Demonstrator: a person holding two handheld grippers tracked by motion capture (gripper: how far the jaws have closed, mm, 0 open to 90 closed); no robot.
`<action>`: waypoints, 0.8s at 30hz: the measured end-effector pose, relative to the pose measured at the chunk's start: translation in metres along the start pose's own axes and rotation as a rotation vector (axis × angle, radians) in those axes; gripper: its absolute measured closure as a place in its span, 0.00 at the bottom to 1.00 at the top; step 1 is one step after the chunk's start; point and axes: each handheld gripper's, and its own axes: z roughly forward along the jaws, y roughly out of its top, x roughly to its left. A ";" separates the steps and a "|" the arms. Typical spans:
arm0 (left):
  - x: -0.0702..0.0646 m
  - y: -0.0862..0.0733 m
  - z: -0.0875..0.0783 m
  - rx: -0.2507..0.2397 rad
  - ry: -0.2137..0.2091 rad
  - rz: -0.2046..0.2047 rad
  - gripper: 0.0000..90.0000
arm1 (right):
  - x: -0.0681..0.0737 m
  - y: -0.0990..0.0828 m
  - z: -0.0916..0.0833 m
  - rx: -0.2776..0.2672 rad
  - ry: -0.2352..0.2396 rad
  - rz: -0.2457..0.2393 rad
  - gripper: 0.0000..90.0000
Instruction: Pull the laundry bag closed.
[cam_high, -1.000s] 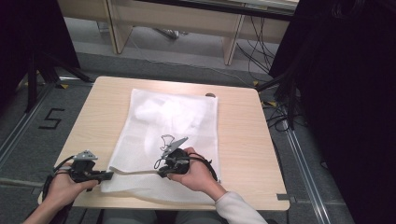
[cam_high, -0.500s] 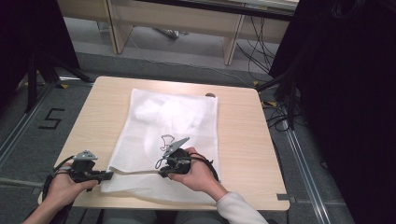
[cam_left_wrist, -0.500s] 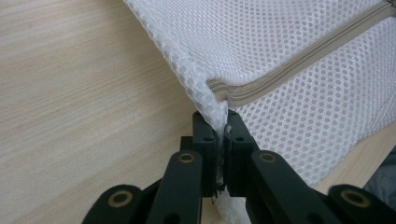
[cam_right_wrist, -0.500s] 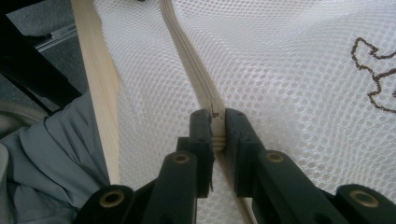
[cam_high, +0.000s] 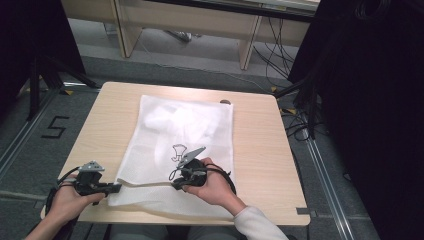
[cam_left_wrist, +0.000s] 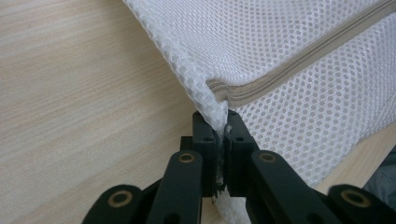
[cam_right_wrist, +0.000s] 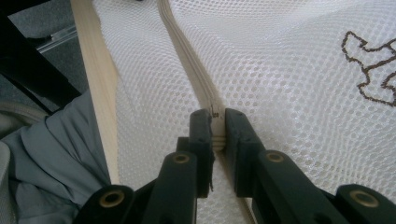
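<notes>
A white mesh laundry bag (cam_high: 185, 125) with a dark printed outline lies flat on the wooden table (cam_high: 260, 145). A beige zipper (cam_left_wrist: 299, 60) runs across its near end. My left gripper (cam_high: 116, 188) is shut on the bag's near left corner (cam_left_wrist: 219, 105), pinching the mesh at the zipper's end. My right gripper (cam_high: 175, 184), in the hand at the bag's near middle, is shut on the zipper (cam_right_wrist: 187, 51), and a small dark bit of the zipper (cam_right_wrist: 215, 112) sits right between its pads. The printed outline (cam_right_wrist: 373, 70) lies to the right of those jaws.
The table's near edge (cam_right_wrist: 95, 70) runs just beside the right gripper, with grey trousers (cam_right_wrist: 56, 154) below it. A small dark spot (cam_high: 225, 102) sits by the bag's far right corner. Black curtains, cables and wooden furniture legs stand beyond the table.
</notes>
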 end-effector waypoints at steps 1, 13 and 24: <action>-0.001 0.000 0.001 -0.010 0.004 -0.017 0.95 | 0.000 0.000 0.001 -0.007 -0.003 -0.006 0.92; -0.001 0.000 0.001 -0.009 0.004 -0.015 0.95 | 0.000 -0.003 -0.003 -0.003 0.000 0.019 0.92; -0.001 0.000 0.001 -0.007 0.006 -0.015 0.95 | -0.001 -0.004 -0.005 0.008 -0.010 0.025 0.92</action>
